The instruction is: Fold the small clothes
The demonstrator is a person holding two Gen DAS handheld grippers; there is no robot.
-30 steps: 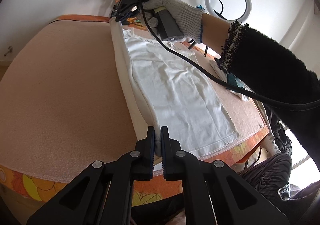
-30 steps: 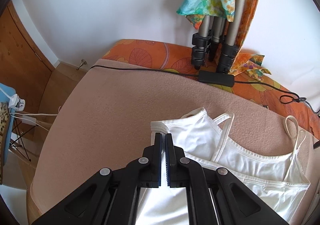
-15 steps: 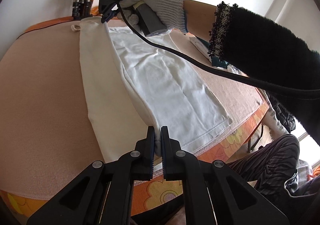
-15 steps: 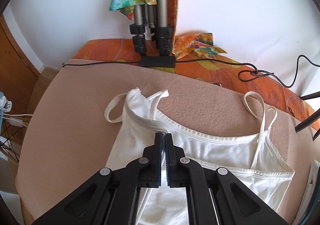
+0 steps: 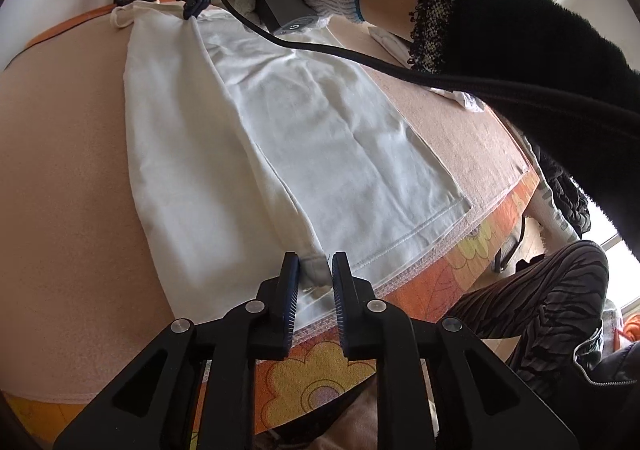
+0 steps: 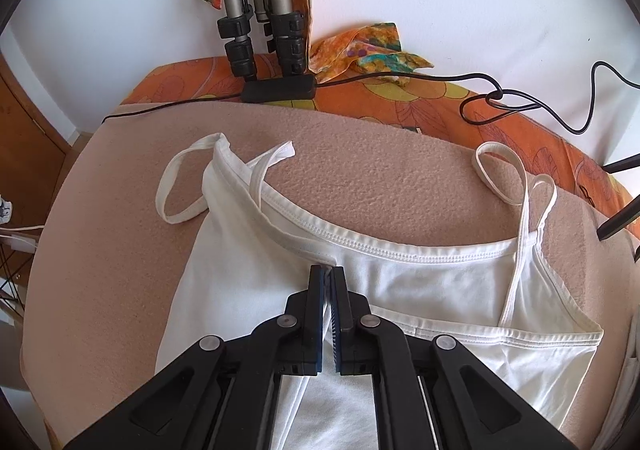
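A white strappy top (image 5: 280, 130) lies on the tan blanket (image 5: 60, 170), its left third folded over along its length. My left gripper (image 5: 314, 270) stands at the hem end, its jaws a little apart with the folded hem corner loose between them. My right gripper (image 6: 327, 278) is at the neckline end, jaws nearly together with the top's folded edge (image 6: 280, 234) between them. The right gripper also shows in the left wrist view (image 5: 192, 8), held by a gloved hand. Both straps (image 6: 176, 190) lie on the blanket.
Tripod legs (image 6: 260, 10) and a black power block (image 6: 280, 88) with cables stand at the table's far edge by the wall. Colourful cloths (image 6: 368, 46) lie there. More white clothes (image 5: 456, 94) lie to the right. The person's legs (image 5: 540, 290) are beyond the near edge.
Both grippers carried the top's left side over onto its middle and set it down. The left jaws have parted slightly on the hem; the right jaws have eased a little.
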